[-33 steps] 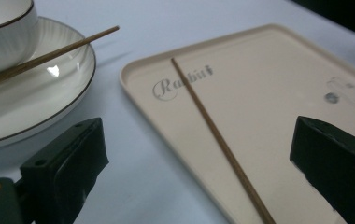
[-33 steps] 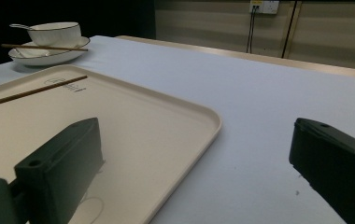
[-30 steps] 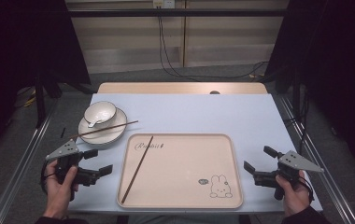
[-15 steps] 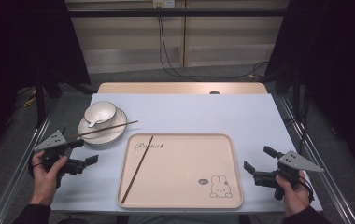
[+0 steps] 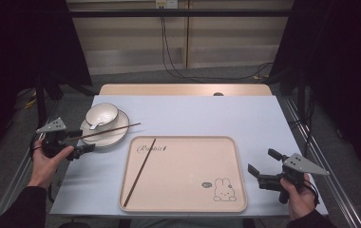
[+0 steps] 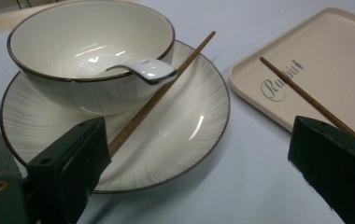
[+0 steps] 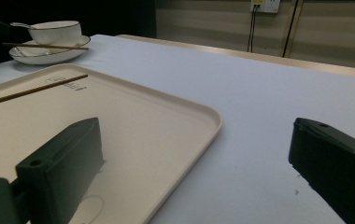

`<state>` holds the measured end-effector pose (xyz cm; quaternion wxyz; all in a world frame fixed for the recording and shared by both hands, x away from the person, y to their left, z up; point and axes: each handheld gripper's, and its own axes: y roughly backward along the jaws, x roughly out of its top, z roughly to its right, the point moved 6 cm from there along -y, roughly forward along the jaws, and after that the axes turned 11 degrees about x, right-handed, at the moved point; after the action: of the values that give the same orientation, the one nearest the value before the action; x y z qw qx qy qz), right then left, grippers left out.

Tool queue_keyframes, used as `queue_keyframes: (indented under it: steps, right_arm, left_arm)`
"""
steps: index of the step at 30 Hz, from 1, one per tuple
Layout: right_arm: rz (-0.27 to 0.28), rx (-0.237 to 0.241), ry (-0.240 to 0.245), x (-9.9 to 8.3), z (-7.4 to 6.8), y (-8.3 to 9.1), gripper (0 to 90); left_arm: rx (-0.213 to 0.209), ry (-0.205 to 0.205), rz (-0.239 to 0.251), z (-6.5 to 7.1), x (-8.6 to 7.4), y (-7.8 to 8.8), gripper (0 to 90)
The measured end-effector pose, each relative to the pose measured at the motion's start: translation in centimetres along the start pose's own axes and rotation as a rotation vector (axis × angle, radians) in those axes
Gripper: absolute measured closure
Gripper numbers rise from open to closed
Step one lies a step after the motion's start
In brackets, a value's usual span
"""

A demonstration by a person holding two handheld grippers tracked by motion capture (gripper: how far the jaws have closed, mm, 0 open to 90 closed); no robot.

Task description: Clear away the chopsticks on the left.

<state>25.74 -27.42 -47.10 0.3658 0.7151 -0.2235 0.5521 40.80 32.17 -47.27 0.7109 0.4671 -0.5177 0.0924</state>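
- Having moved since a second ago: left claw (image 5: 84,144) now farther up the counter (image 5: 188,114) and out toward its left edge, closing in on the plate (image 5: 118,135); right claw (image 5: 260,168) staying where it was near the right front corner.
- Lying unchanged: one chopstick (image 5: 103,132) across the plate, leaning against the bowl (image 5: 101,114) with a white spoon (image 6: 138,67) inside it; the other chopstick (image 5: 139,172) slanting along the left part of the beige tray (image 5: 188,209).
- Sitting close to the counter's left edge: plate and bowl, with the left hand (image 5: 45,159) partly past that edge.
- Leaving open blue surface between tray and right edge, and across the far half of the counter behind the tray.
- Lying bare: most of the tray right of its chopstick, apart from a printed rabbit (image 5: 223,189).
- Gaping wide and holding nothing: left claw, its jaws framing the plate's near rim and the low end of the plate chopstick in the left gripper view, with one jaw just before that end; touching or not, impossible to tell.
- Gaping wide and empty too: right claw, hovering just beside the tray's right rim, apart from both chopsticks.
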Motion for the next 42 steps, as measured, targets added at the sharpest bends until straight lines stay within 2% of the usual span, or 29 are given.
queue_keyframes:
  steps: [2,3,4,7,8,9,12,15,17,18,19,22,23,25,27,28,29,30,34,36,37,39,40,42]
  right_arm:
    - [-0.001,0.0,-0.002,0.0,0.0,0.0,2.8]
    - [-0.001,0.0,0.001,0.0,0.0,0.0,2.8]
    - [-0.002,0.0,-0.001,0.0,0.0,0.0,2.8]
    - [-0.002,-0.002,-0.001,0.0,0.0,0.0,2.8]
    - [-0.001,-0.001,-0.001,0.0,0.0,0.0,2.8]
    - [0.002,-0.002,-0.001,0.0,0.0,0.1,2.8]
    - [0.002,0.002,-0.004,0.0,0.0,0.1,2.8]
    - [0.003,-0.006,-0.006,0.0,0.0,0.1,2.8]
    - [0.004,-0.006,-0.007,0.0,0.0,0.1,2.8]
    - [0.004,-0.007,-0.008,0.0,0.0,0.1,2.8]
    - [0.003,-0.006,-0.007,0.0,0.1,0.1,2.8]
    - [0.003,-0.003,-0.008,0.0,0.0,0.1,2.8]
    - [0.003,-0.002,-0.007,0.0,0.0,0.1,2.8]
    - [0.003,-0.004,-0.007,0.0,0.0,0.1,2.8]
    - [0.004,-0.003,-0.006,0.0,0.0,0.1,2.8]
    - [0.004,-0.003,-0.005,0.0,0.0,0.1,2.8]
    - [0.002,0.0,-0.007,0.0,0.0,0.1,2.8]
    - [0.001,-0.001,-0.007,0.0,0.0,0.1,2.7]
    - [0.003,-0.002,-0.004,0.0,0.0,0.1,2.8]
    - [0.003,-0.003,-0.006,0.0,0.0,0.1,2.8]
    - [0.003,-0.003,-0.006,0.0,0.0,0.1,2.8]
    - [0.002,0.0,-0.005,0.0,0.0,0.1,2.8]
    - [0.001,0.0,-0.005,0.0,0.0,0.1,2.8]
    - [0.003,0.0,-0.007,0.0,0.0,0.1,2.8]
  left_arm:
    - [0.002,-0.016,0.003,-0.2,0.1,-0.3,5.5]
    - [0.018,-0.054,-0.008,-0.6,0.0,-0.6,7.7]
    - [0.018,-0.04,-0.017,-0.7,0.0,-0.9,8.1]
    - [0.022,-0.081,-0.044,-1.1,0.1,-1.3,11.7]
    - [0.01,-0.091,-0.039,-1.2,0.1,-1.3,13.9]
    - [0.022,-0.11,-0.035,-1.4,0.2,-1.3,17.2]
    - [0.033,-0.114,-0.033,-2.1,0.2,-1.5,25.5]
    - [0.034,-0.11,-0.049,-2.4,0.0,-1.6,34.4]
    - [0.039,-0.13,-0.061,-2.9,-0.2,-1.9,44.3]
    - [0.039,-0.132,-0.068,-3.1,-0.3,-2.1,47.5]
    - [0.048,-0.152,-0.076,-3.2,-0.3,-2.2,48.5]
    - [0.038,-0.162,-0.096,-3.1,-0.2,-2.7,52.5]
    - [0.048,-0.181,-0.105,-3.2,-0.2,-2.8,52.8]
    - [0.03,-0.2,-0.134,-2.9,-0.4,-3.2,55.4]
    - [0.042,-0.218,-0.157,-2.9,-0.5,-3.5,57.0]
    - [0.026,-0.206,-0.148,-2.8,-0.5,-3.8,58.2]
    - [0.03,-0.212,-0.163,-2.8,-0.5,-3.8,59.3]
    - [0.035,-0.203,-0.147,-2.7,-0.5,-4.0,60.5]
    - [0.026,-0.244,-0.191,-2.5,-0.5,-4.0,68.3]
    - [0.017,-0.243,-0.192,-2.4,-0.5,-4.0,70.0]
    - [0.009,-0.249,-0.172,-2.3,-0.5,-4.1,74.7]
    - [-0.001,-0.252,-0.186,-2.2,-0.5,-3.9,75.1]
    - [-0.019,-0.254,-0.192,-2.1,-0.6,-3.8,76.8]
    - [-0.01,-0.243,-0.189,-2.1,-0.6,-3.7,78.3]
